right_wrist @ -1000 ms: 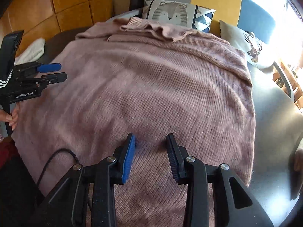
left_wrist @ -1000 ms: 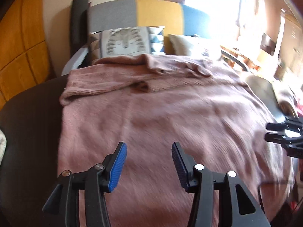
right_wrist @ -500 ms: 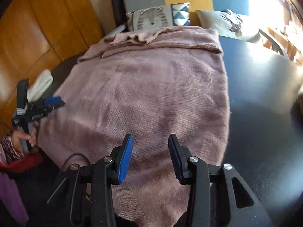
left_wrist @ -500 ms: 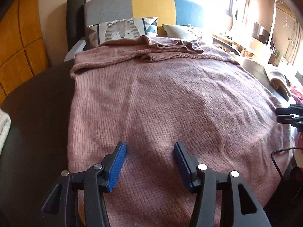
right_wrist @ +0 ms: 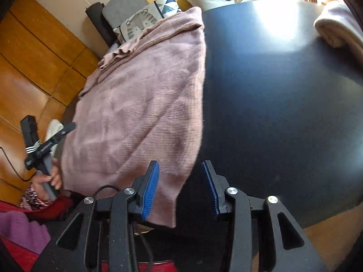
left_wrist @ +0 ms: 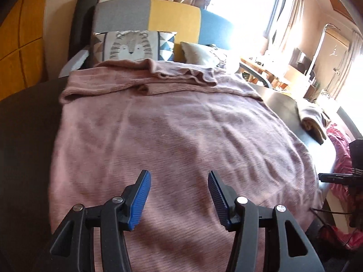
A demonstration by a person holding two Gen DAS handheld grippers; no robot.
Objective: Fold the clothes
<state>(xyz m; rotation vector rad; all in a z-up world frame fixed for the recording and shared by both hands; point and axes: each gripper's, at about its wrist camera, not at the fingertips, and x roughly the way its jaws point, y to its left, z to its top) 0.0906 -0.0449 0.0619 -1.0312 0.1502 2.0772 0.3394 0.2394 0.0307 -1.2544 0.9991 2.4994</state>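
Pink knitted sweater (left_wrist: 172, 136) lies spread flat across the dark round table (right_wrist: 283, 95), its far end bunched in loose folds near the tiger cushion (left_wrist: 130, 46) on the sofa behind; I judge it is laid out this way so the near hem can be lifted and folded over. My left claw (left_wrist: 179, 195) hovers above the near middle of the knit, its blue pads apart with nothing pinched between them. My right claw (right_wrist: 180, 187) sits at the near right corner, where the hem droops off the table edge; its pads stand apart too, the corner lying between them but not yet squeezed. A folded beige garment (right_wrist: 338, 27) rests well apart at the table's far right, presumably already finished. Next I would close on that corner.
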